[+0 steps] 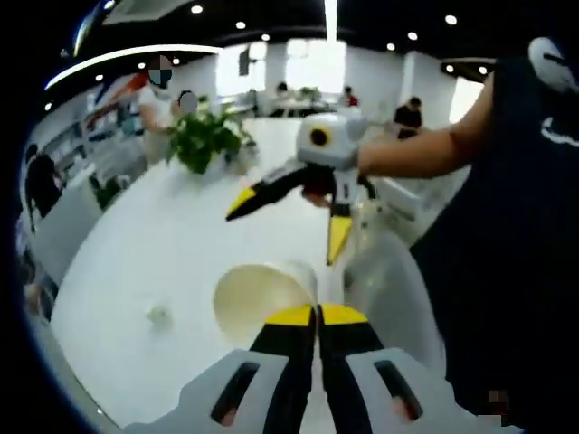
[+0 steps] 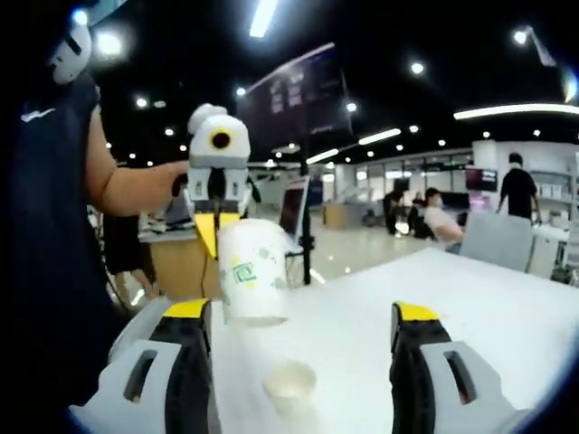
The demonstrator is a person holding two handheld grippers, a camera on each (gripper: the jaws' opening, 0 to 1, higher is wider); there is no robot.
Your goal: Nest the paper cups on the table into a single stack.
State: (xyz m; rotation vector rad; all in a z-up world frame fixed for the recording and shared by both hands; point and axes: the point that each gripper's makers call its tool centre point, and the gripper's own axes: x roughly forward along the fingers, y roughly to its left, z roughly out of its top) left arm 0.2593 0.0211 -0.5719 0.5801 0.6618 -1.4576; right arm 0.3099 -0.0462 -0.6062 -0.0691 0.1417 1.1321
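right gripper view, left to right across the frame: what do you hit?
Person's arm → left gripper holding the printed paper cup → small paper cup on the white table → seated person → standing person.

A leafy green potted plant (image 1: 206, 137) stands far back on the white worktop (image 1: 172, 244). In the right gripper view a dark hanging screen (image 2: 298, 99) sits above a black pole, with a seated person (image 2: 434, 220) beyond the worktop's far edge
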